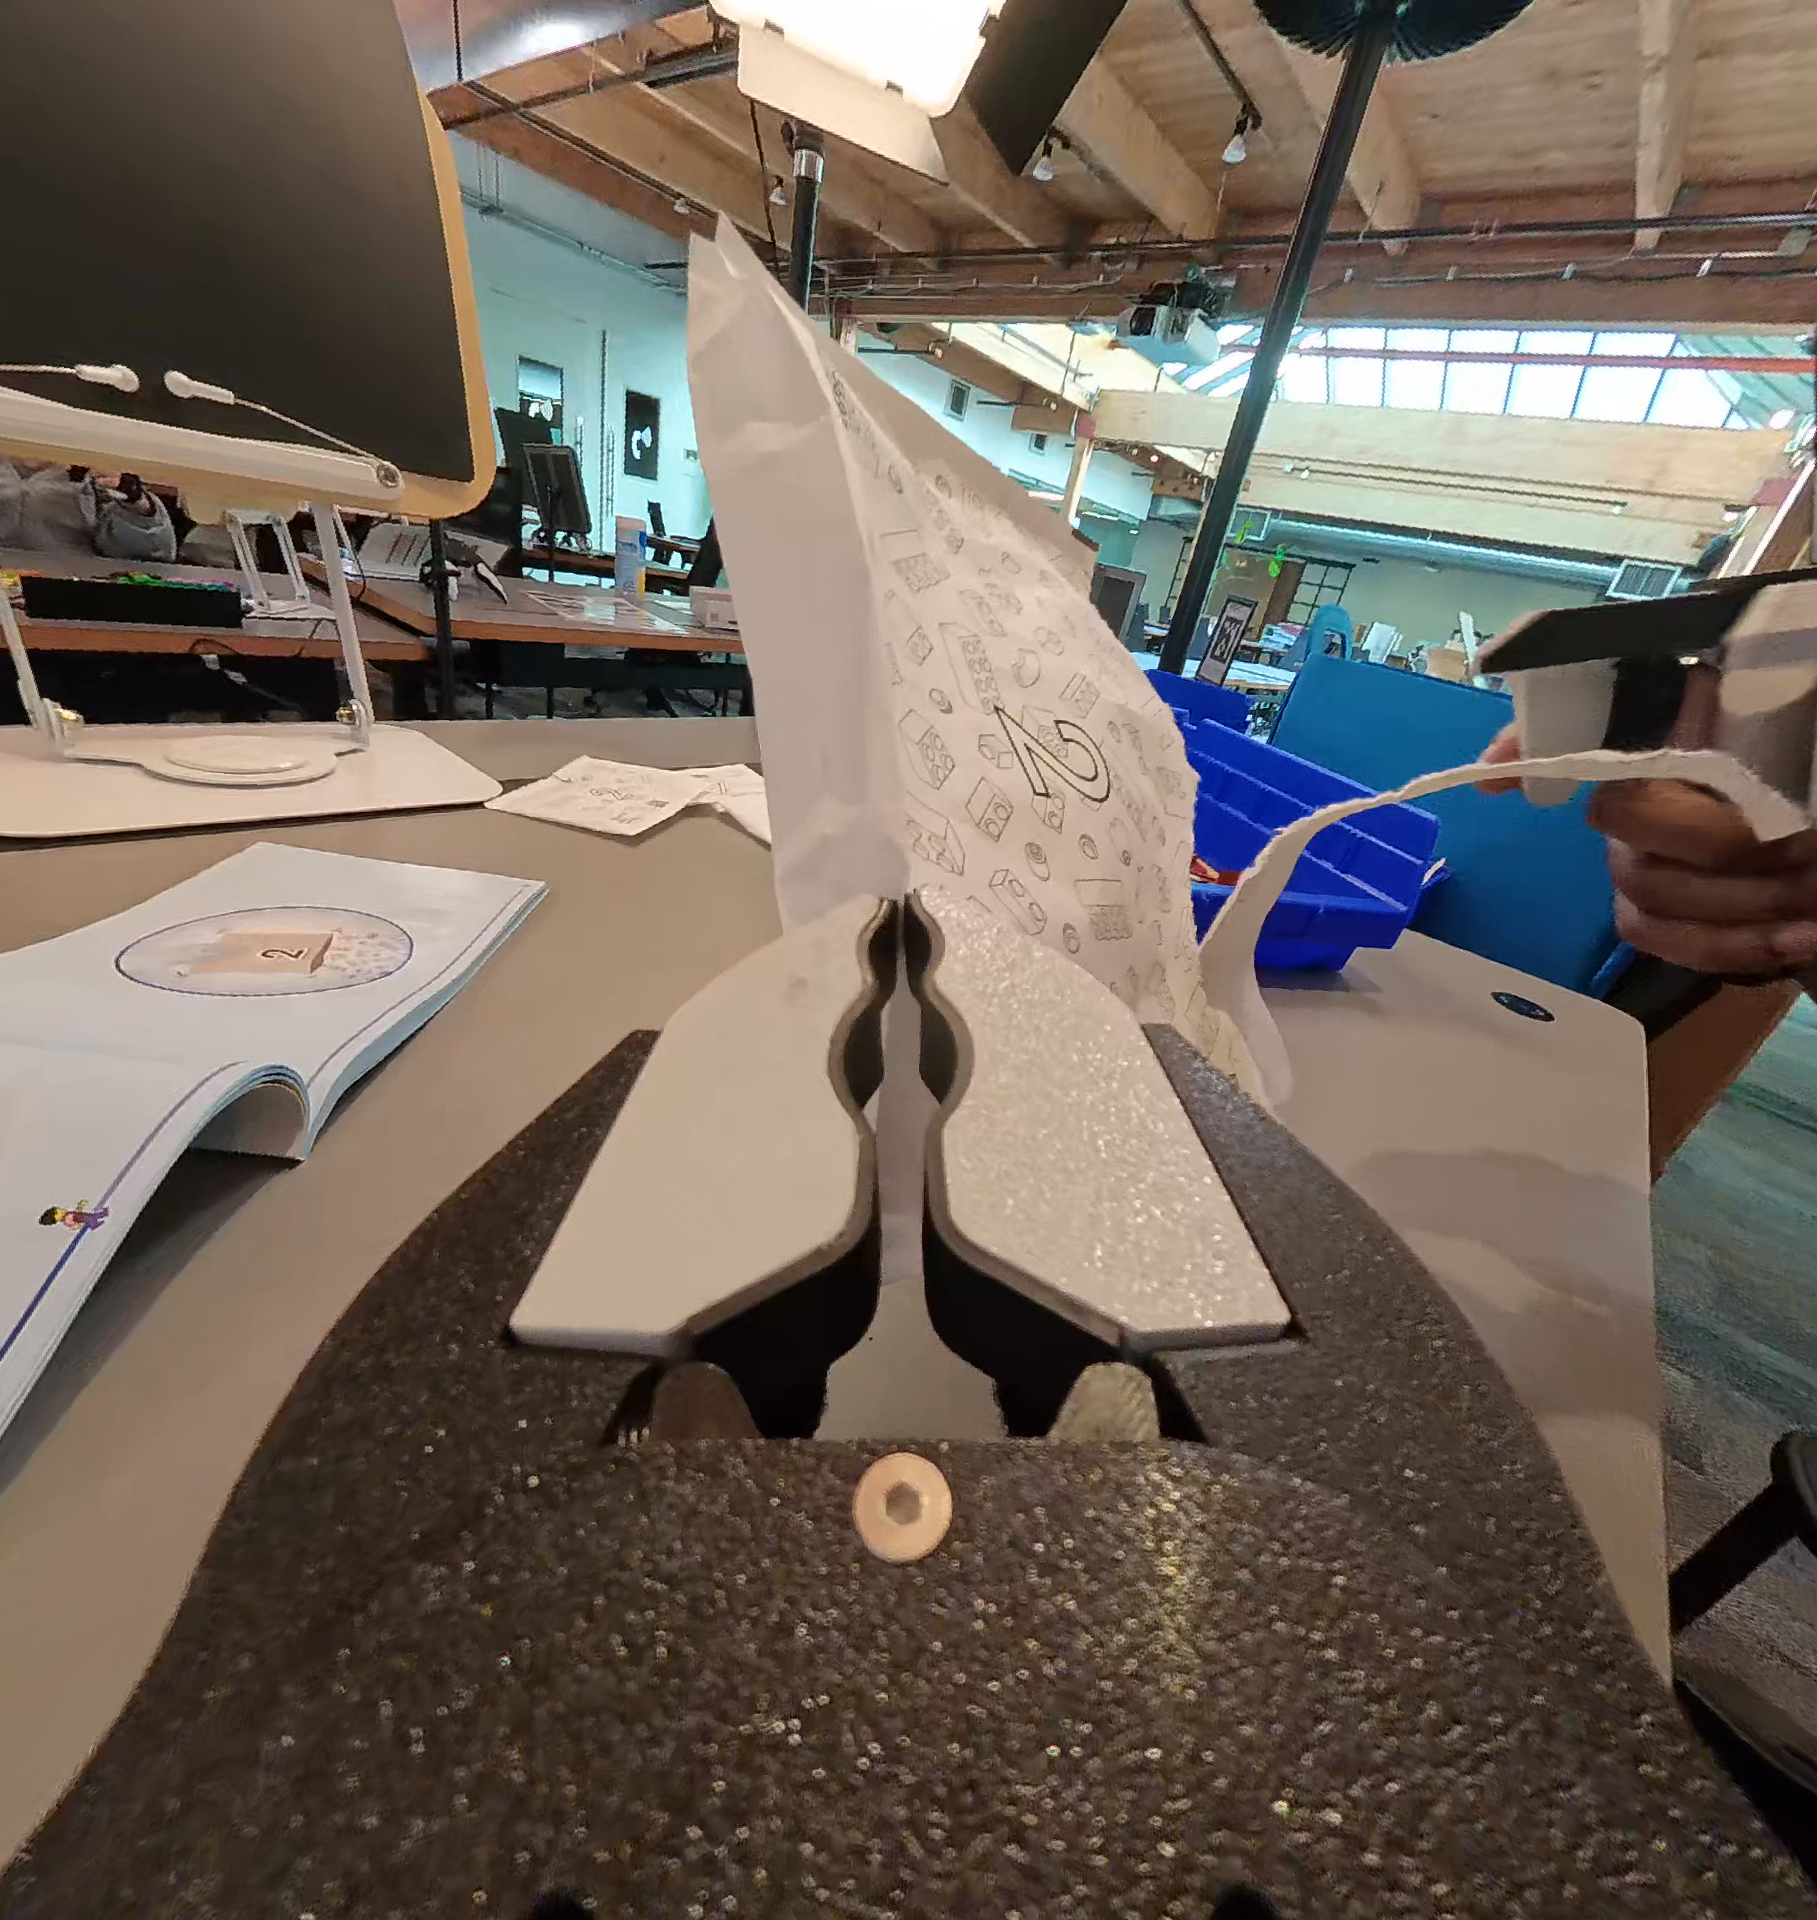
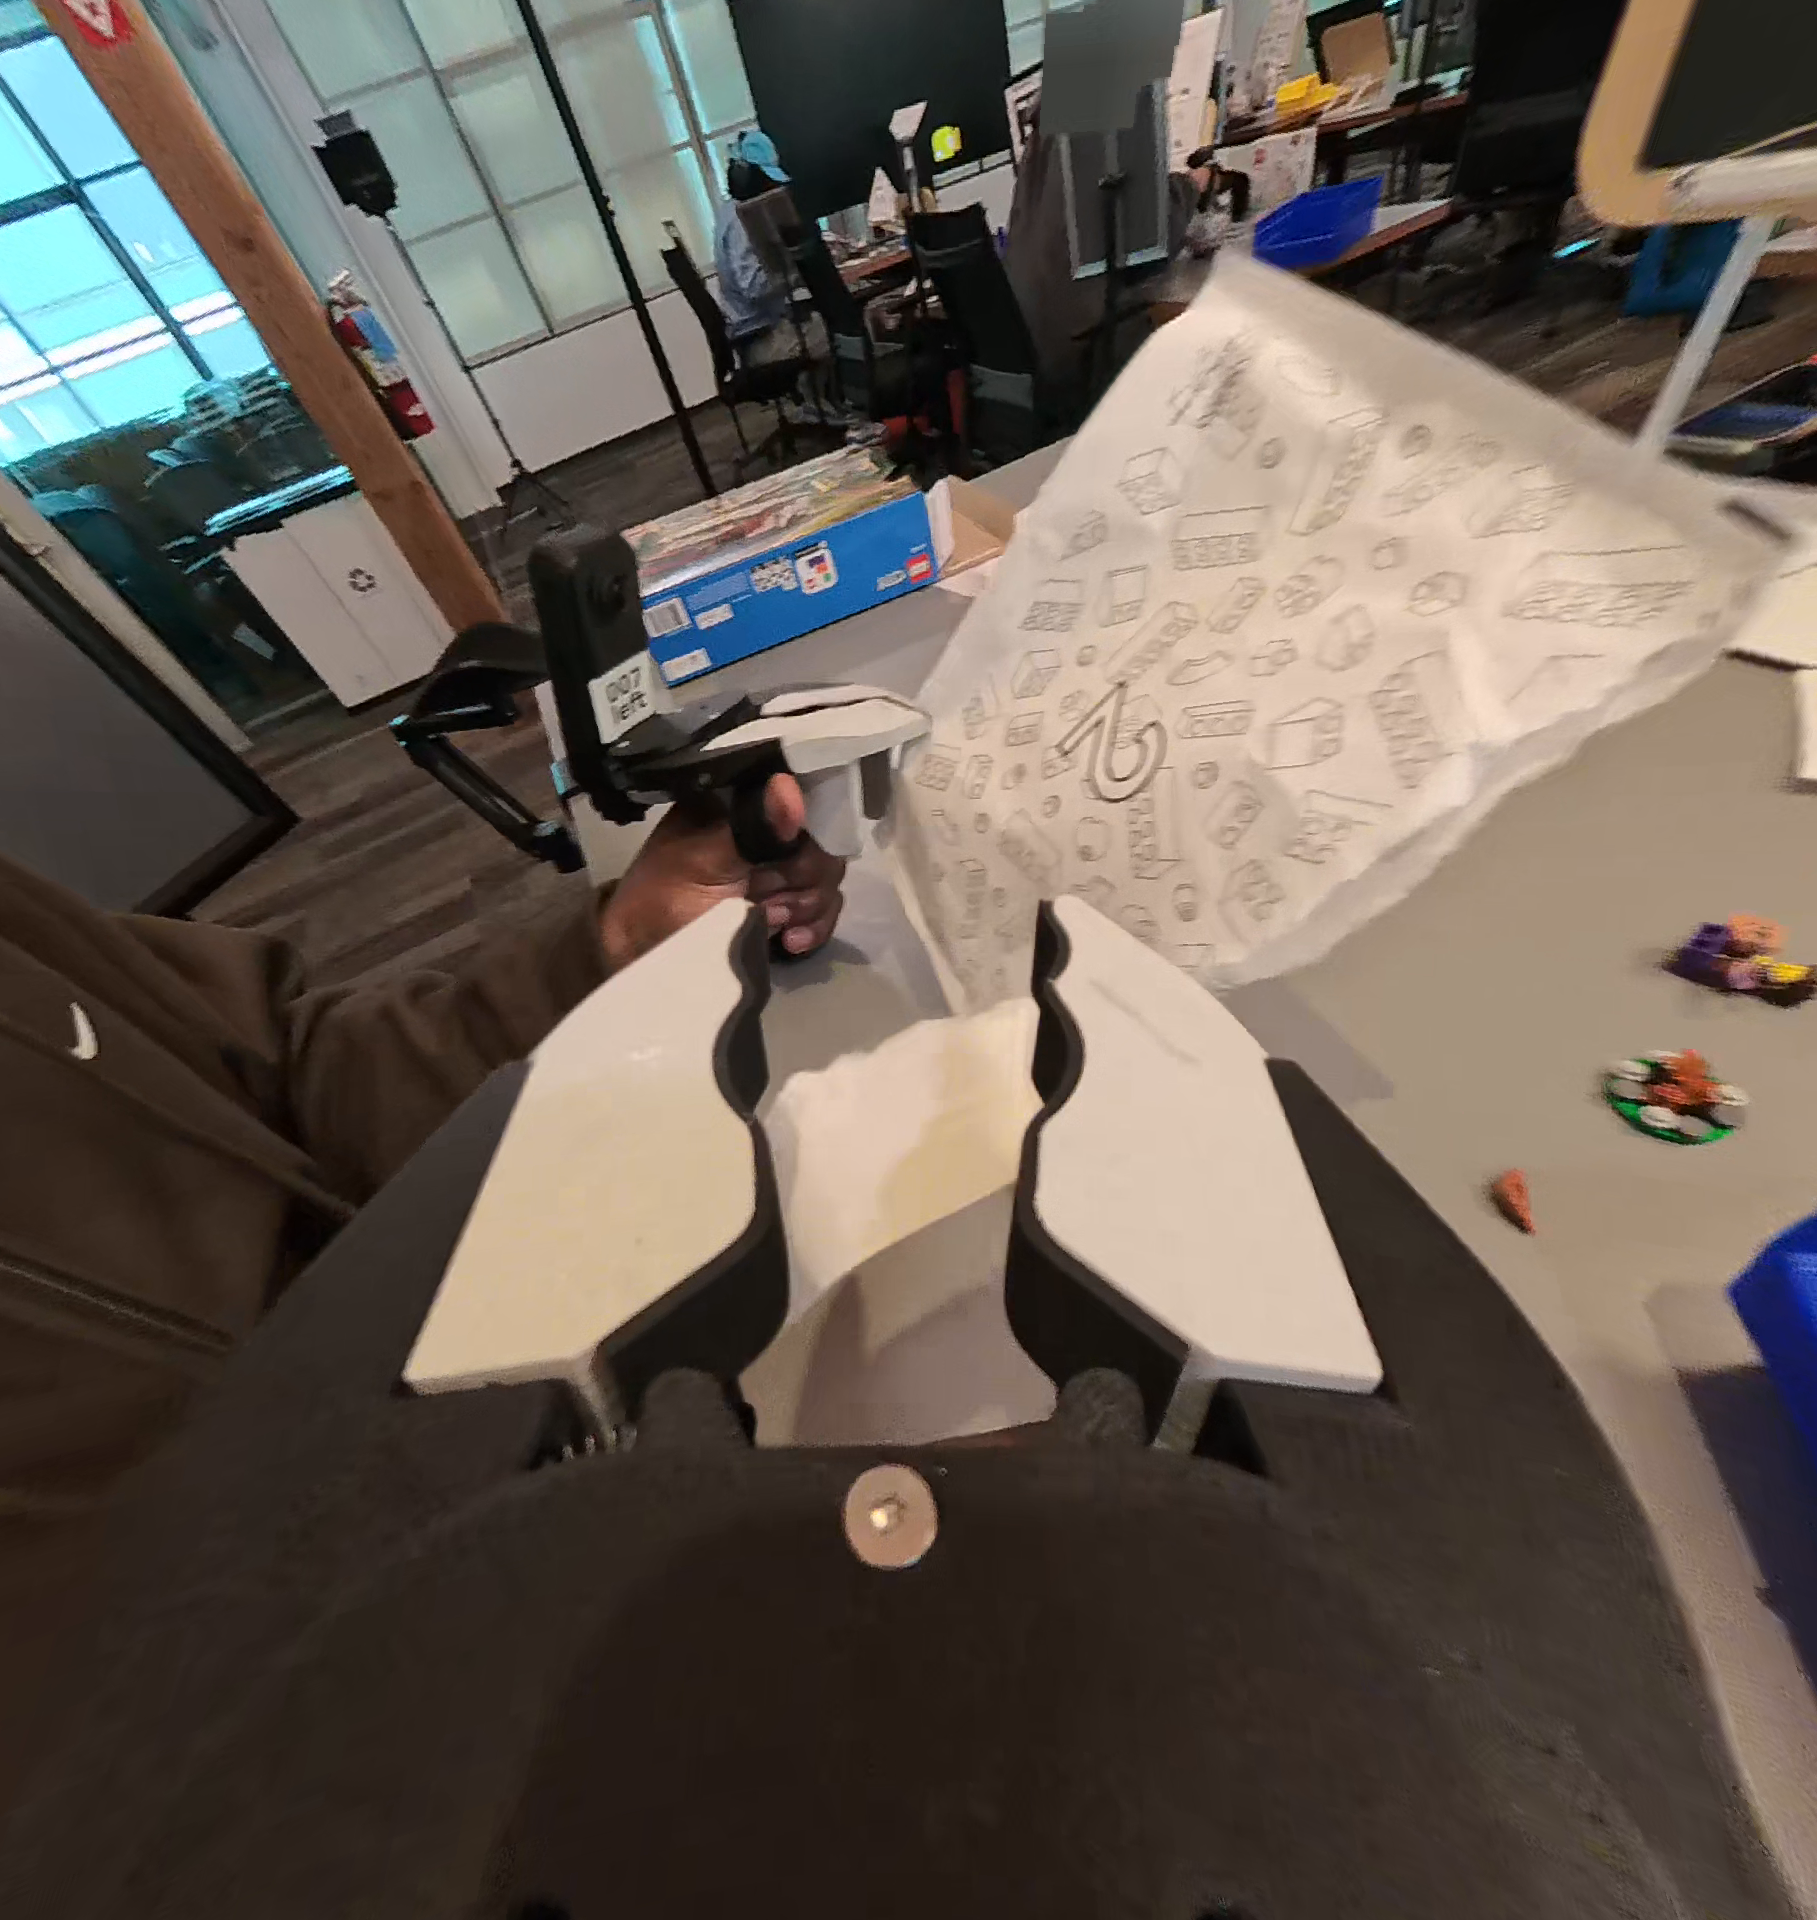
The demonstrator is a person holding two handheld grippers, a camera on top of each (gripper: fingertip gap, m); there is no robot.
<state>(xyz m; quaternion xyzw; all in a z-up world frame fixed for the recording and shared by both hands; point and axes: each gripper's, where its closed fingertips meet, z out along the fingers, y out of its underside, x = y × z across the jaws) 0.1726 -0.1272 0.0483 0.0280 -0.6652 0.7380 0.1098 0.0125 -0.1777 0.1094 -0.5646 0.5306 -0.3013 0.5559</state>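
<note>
Left wrist view: my left gripper (image 1: 899, 914) has its jaws pressed together on the lower edge of a printed paper bag (image 1: 945, 644), which stands up over the grey table (image 1: 592, 935). A torn strip (image 1: 1299, 831) runs to my right gripper (image 1: 1673, 748). I judge that a tug could rip the strip off.

Right wrist view: my right gripper's jaws stand spread, with the strip's end lying loose between them, so it may slip out. The bag hangs just beyond.

Left gripper (image 1: 899, 914) clamped shut, fingers level, gripped from below by a hand (image 2: 722, 883). Right gripper (image 2: 893, 935) spread wide open, fingers apart.
</note>
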